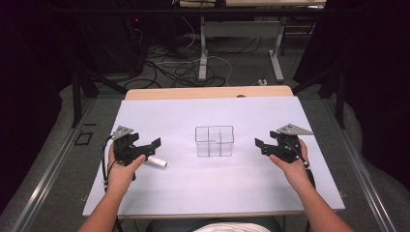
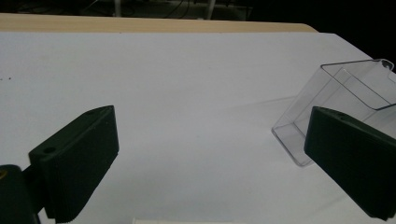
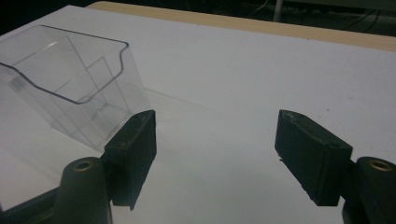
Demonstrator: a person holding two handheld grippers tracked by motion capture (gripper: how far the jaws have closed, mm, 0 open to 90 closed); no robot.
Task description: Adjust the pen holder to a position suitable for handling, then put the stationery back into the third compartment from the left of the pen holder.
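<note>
Table (image 1: 212, 193): wood top under a white sheet, light wood edge showing at the far side. Behind it, grey floor with a tangle of cables (image 1: 179, 67), white table legs (image 1: 203, 48), dark curtains either side.

Clear plastic box (image 1: 214, 141) stands upright mid-table, divided inside, open top, one wall cut lower. In the left gripper view it sits at the right edge (image 2: 341, 102); in the right gripper view, upper left (image 3: 70, 88).

Small white cylinder (image 1: 157, 162) lies flat on the sheet, just beside the left tongs (image 1: 145, 149), well apart from the box. Can't tell if it touches them.

Left hand (image 1: 121, 171) comes in from the bottom left, tongs pointing right toward the box, low over the sheet. Jaws wide, nothing between them in the left gripper view.

Right hand (image 1: 292, 166) comes in from the bottom right, right tongs (image 1: 263, 145) pointing left toward the box, near it but apart. Jaws parted, bare sheet between them, gripping nothing.
</note>
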